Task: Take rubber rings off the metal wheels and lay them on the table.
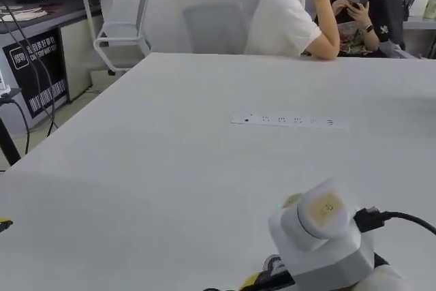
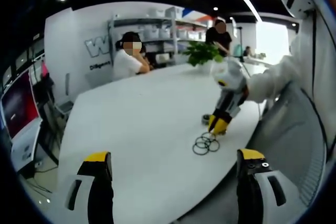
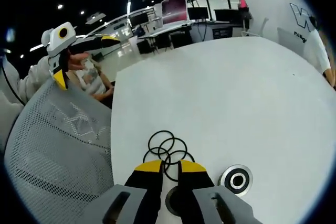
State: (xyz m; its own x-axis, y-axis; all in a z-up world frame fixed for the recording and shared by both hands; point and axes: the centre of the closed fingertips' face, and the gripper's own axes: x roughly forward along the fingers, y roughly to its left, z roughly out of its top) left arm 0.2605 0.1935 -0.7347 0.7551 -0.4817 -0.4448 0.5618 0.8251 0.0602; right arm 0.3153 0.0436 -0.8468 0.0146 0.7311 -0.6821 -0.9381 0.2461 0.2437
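Right gripper (image 3: 167, 167), jaws nearly closed beside overlapping rubber rings (image 3: 167, 148), grip unclear; metal wheel (image 3: 236, 179) at four o'clock. Lifting could drag tangled neighbours. Left gripper (image 2: 173, 156) gapes open.

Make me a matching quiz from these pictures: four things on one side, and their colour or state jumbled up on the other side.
Things:
1. rubber rings
2. metal wheel
3. left gripper
4. power strip

Descriptions:
a. white, out in the middle of the table
b. jaws wide apart
c. black, overlapping in a heap
d. silvery, lying flat

Pairs: 1-c, 2-d, 3-b, 4-a
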